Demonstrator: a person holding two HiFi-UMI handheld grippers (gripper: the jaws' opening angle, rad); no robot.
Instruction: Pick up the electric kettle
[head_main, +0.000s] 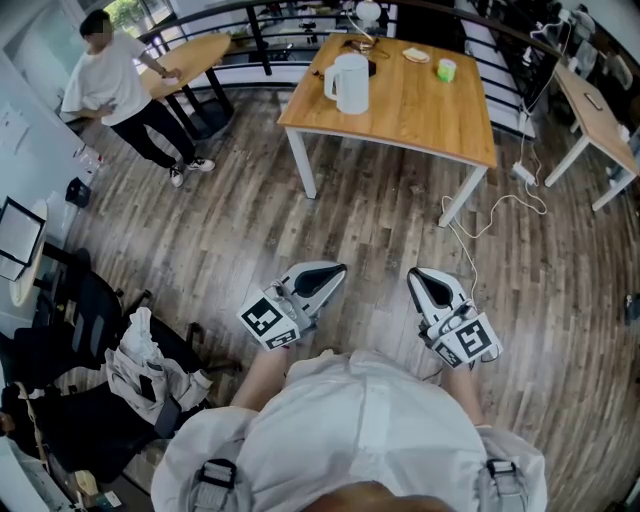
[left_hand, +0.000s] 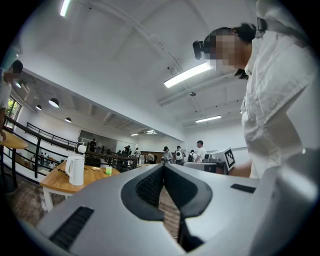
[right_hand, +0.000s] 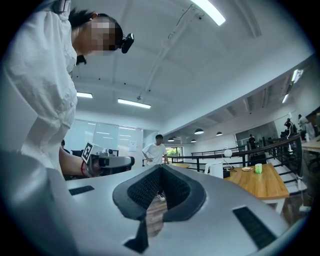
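Head view: the left tongs (head_main: 337, 270) and right tongs (head_main: 416, 274) are held low over the wooden floor (head_main: 380, 225), tips angled slightly toward each other. In the left gripper view the left tongs (left_hand: 163, 166) have their jaws pressed together with nothing between them. The right gripper view shows the right tongs (right_hand: 161, 168) likewise closed and empty.

The electric kettle (head_main: 348, 82) stands well ahead of both tongs, far beyond their tips, on the near left part of the counter (head_main: 430, 115). It is upright, its long axis vertical, with the handle turned to the left as seen from the tongs. It lies left of the left tongs' line (left_hand: 75, 170) and right of the right tongs' line (right_hand: 216, 169). A green cup (head_main: 446, 69) sits further back on the counter, apart from the kettle.
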